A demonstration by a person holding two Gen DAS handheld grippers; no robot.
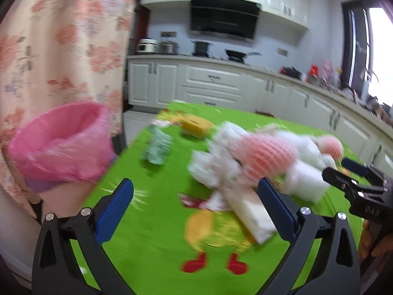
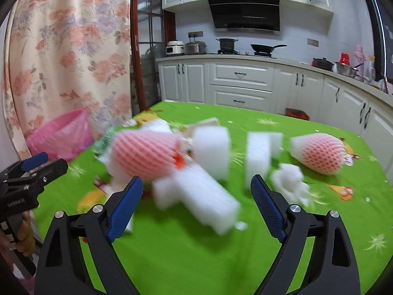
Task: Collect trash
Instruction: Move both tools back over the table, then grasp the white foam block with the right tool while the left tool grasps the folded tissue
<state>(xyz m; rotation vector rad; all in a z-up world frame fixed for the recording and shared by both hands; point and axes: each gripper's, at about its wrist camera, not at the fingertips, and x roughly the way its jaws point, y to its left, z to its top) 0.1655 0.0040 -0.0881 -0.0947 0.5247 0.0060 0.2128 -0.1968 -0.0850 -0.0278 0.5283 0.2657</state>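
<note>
trash pile (image 1: pixel 258 162) blurred, green packet (image 1: pixel 158 147) unreadable

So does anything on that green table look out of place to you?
Yes: white foam blocks and pink fruit nets lie strewn across the green tablecloth, none in the pink-lined bin at its edge.

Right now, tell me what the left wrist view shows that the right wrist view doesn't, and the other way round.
Only the left wrist view: a yellow item at the table's far end, and a flat white packet on the cloth's yellow duck print.

Only the right wrist view: a crumpled white wad and a glass-paned door.

Both: the green tablecloth, pink-lined bin, pink foam nets, white foam blocks, and both tools open: left, right.
</note>
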